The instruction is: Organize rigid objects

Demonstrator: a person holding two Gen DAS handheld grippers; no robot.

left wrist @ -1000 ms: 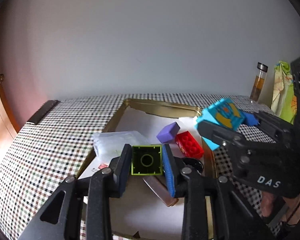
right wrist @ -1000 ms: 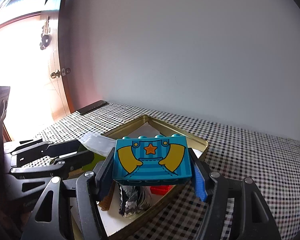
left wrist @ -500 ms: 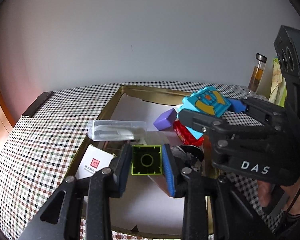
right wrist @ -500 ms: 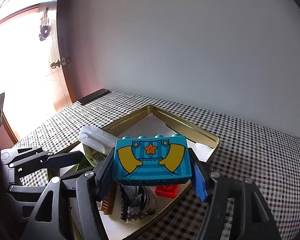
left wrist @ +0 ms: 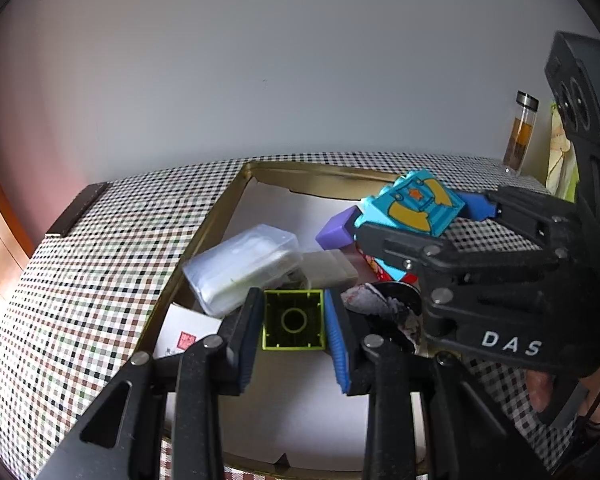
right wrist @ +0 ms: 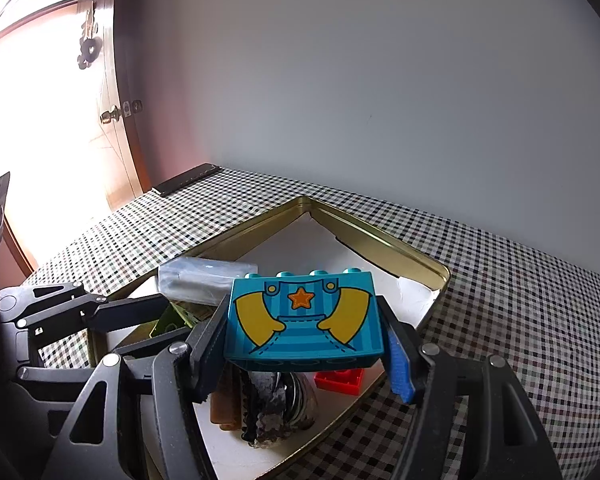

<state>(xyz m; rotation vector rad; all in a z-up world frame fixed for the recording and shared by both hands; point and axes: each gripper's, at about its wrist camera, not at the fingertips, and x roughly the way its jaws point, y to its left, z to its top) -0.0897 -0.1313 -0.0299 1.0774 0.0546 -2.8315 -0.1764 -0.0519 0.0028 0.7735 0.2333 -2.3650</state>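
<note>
My left gripper [left wrist: 293, 322] is shut on a small lime-green brick [left wrist: 293, 319], hollow side toward the camera, held over the gold tin tray [left wrist: 204, 240]. My right gripper [right wrist: 306, 324] is shut on a big teal brick [right wrist: 305, 316] printed with yellow arms and an orange star; the same teal brick [left wrist: 414, 204] hangs above the tray's right side in the left wrist view. In the tray lie a purple block [left wrist: 336, 229], a red brick [right wrist: 340, 381] and a clear plastic box [left wrist: 244, 264].
The tray [right wrist: 412, 252] is lined with white paper and sits on a checked tablecloth [left wrist: 80, 280]. A dark crumpled object [right wrist: 272, 412], a white card [left wrist: 182, 332] and a grey piece [left wrist: 328, 268] also lie inside. A glass bottle [left wrist: 520, 136] stands at the back right, a black bar [right wrist: 186, 178] at the far left.
Both grippers have come closer over the tray and tipped down, each still holding its brick. The teal brick has shifted left over the red brick and purple block.
</note>
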